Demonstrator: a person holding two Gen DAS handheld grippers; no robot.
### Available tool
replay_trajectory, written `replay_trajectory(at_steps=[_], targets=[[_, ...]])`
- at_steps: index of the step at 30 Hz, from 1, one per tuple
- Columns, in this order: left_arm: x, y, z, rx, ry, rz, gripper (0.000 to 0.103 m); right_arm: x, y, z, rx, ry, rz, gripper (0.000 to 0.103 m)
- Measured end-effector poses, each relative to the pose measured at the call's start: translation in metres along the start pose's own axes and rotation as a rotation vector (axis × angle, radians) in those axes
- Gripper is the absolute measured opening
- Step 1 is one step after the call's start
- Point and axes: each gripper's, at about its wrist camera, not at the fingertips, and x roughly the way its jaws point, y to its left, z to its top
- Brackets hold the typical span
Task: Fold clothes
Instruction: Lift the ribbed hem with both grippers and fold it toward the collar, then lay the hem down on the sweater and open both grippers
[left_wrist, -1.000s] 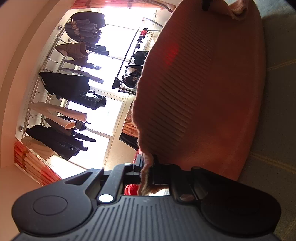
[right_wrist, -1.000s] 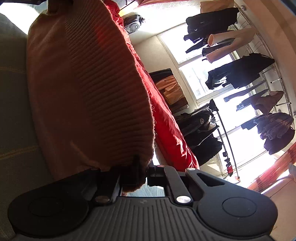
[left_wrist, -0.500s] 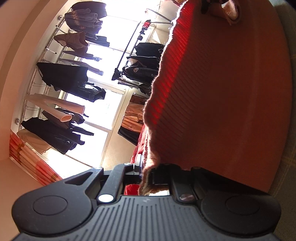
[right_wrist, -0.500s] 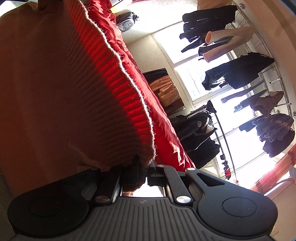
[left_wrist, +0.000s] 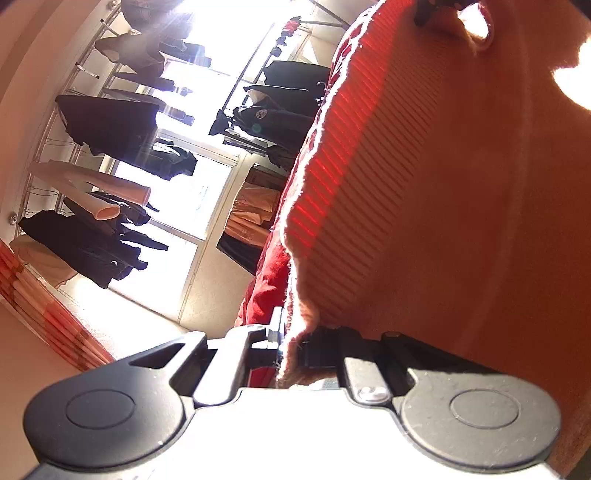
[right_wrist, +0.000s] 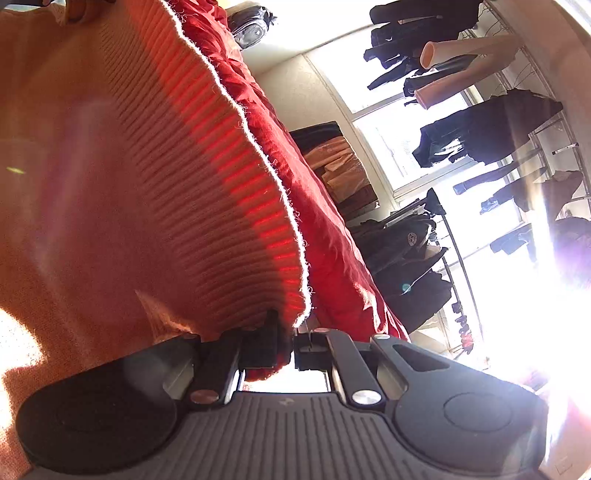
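An orange ribbed knit sweater (left_wrist: 461, 192) fills the right of the left wrist view, held up with light glowing through its hem. My left gripper (left_wrist: 290, 341) is shut on one corner of that hem. In the right wrist view the same sweater (right_wrist: 110, 192) covers the left side, and my right gripper (right_wrist: 286, 341) is shut on the other corner of the hem. The other gripper shows as a dark shape at the far top edge of each view. What lies under the sweater is hidden.
A red fabric (right_wrist: 325, 221) lies behind the sweater. Dark clothes hang on a wall rack (left_wrist: 110, 129) by bright windows. A rolling rail carries black jackets (right_wrist: 402, 266). Folded orange and brown clothes (left_wrist: 251, 210) are stacked on a shelf.
Both grippers have lifted the sweater's hem higher, so it now covers the greenish surface seen earlier. More sunlight and glare come into both views.
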Motion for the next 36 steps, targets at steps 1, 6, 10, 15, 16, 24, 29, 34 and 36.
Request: replay_trajectory(at_steps=[1,6,10,15,16,24,29,34,36], targets=[[0.003,-0.003,-0.001,-0.001,0.006,-0.01,0.009,0.006,0.003,-0.001,-0.001,0.005,0.01,0.008],[0.015,-0.019,-0.009,-0.001,0.034,-0.055,0.009,0.022,0.019,-0.007,-0.007,0.027,0.052,0.008],[0.022,-0.028,-0.015,-0.014,0.054,-0.093,0.009,0.025,0.026,-0.012,0.003,0.03,0.072,0.008],[0.021,-0.022,-0.016,-0.027,0.045,-0.074,0.034,0.022,0.026,-0.012,0.029,0.033,0.097,0.02],[0.02,-0.02,-0.016,-0.03,0.042,-0.069,0.039,0.021,0.024,-0.012,0.04,0.03,0.098,0.034],[-0.002,0.001,-0.016,-0.044,0.027,-0.088,0.054,-0.012,-0.024,-0.009,0.202,-0.029,0.225,0.077],[-0.025,0.016,-0.019,-0.081,0.013,-0.182,0.062,-0.036,-0.047,-0.028,0.265,-0.019,0.301,0.083],[-0.039,0.024,-0.029,-0.205,0.041,-0.39,0.063,-0.026,-0.033,-0.053,0.2,0.074,0.308,0.083],[-0.039,0.023,-0.033,-0.233,0.061,-0.428,0.063,-0.016,-0.03,-0.057,0.192,0.099,0.293,0.083]])
